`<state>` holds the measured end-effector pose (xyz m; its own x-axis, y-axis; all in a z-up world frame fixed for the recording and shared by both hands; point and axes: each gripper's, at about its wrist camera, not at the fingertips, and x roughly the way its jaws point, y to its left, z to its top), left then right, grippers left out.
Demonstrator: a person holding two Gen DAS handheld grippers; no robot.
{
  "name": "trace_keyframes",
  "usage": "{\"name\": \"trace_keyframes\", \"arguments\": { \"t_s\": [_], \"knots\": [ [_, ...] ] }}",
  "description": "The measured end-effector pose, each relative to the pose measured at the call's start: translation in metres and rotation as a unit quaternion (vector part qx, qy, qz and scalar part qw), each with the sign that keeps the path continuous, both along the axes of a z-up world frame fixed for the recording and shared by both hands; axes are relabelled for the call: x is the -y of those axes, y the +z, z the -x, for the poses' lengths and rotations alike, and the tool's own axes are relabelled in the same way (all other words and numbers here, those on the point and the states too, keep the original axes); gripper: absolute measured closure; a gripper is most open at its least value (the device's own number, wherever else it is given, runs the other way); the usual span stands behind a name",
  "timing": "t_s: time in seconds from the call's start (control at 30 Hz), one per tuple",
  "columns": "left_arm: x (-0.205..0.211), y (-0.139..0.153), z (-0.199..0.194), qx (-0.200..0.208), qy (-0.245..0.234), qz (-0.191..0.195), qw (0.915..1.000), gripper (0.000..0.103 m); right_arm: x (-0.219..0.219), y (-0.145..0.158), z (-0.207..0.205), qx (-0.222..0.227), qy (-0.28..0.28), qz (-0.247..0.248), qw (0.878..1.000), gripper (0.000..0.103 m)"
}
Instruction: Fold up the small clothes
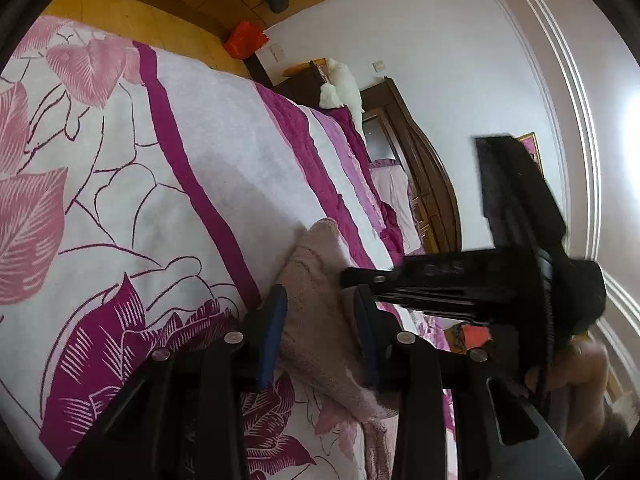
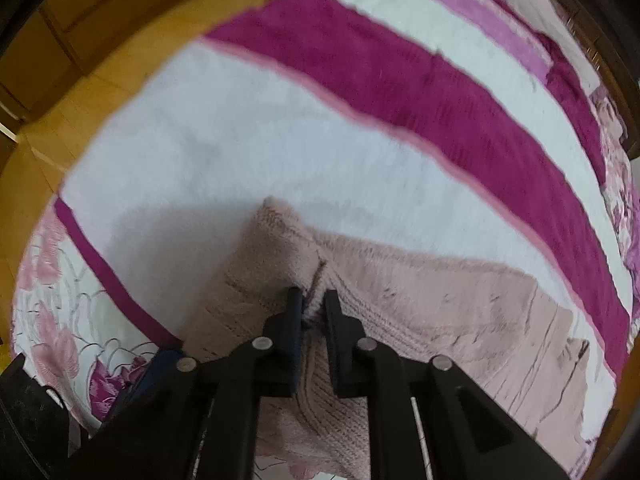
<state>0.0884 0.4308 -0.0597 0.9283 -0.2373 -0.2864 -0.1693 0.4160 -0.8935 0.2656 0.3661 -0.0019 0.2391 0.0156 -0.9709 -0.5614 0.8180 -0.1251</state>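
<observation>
A small pale pink knitted garment (image 2: 440, 304) lies partly folded on the bedspread (image 2: 240, 140). My right gripper (image 2: 314, 304) is shut on a pinched fold of this garment near its corner. In the left wrist view the same pink garment (image 1: 316, 304) sits between my left gripper's fingers. The left gripper (image 1: 320, 300) stands open around the cloth, its blue-padded finger (image 1: 274, 332) on the left side. The right gripper's black body (image 1: 460, 280) crosses just above the left gripper.
The bedspread (image 1: 160, 160) is white with magenta stripes and pink leaf prints. A dark wooden headboard (image 1: 432, 184) and pink pillows (image 1: 396, 196) lie at the far end. Yellow-brown floor (image 2: 80, 80) borders the bed. A red bag (image 1: 244, 40) lies on the floor.
</observation>
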Motion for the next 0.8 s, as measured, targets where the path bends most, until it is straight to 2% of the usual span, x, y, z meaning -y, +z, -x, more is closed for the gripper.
{"name": "trace_keyframes", "arguments": {
  "t_s": [0.17,0.3,0.43,0.53,0.6,0.7,0.8],
  "knots": [
    [-0.001,-0.002,0.003,0.005,-0.004,0.001,1.0,0.091,0.02,0.02,0.004,-0.007,-0.008,-0.046,0.999,0.095],
    [-0.003,-0.004,0.005,0.008,-0.005,0.005,0.9999,0.091,0.031,0.036,0.014,0.004,0.005,-0.079,0.997,0.094],
    [0.0,-0.003,0.005,0.004,-0.004,-0.003,1.0,0.091,0.038,0.038,0.007,0.037,0.026,-0.066,0.997,0.095],
    [0.0,-0.002,0.004,0.005,-0.004,-0.004,1.0,0.091,0.054,0.047,0.003,0.049,0.037,-0.089,0.994,0.095],
    [0.0,-0.002,0.004,0.005,-0.006,-0.007,0.9999,0.091,0.067,0.058,0.003,0.066,0.039,-0.106,0.991,0.095],
    [0.002,0.002,0.005,0.003,-0.002,-0.019,0.9998,0.091,0.097,0.073,-0.002,0.063,0.025,-0.144,0.987,0.095],
    [0.006,0.01,0.009,0.012,0.004,-0.047,0.9988,0.082,0.13,0.083,-0.008,0.053,0.009,-0.176,0.983,0.095]
  ]
}}
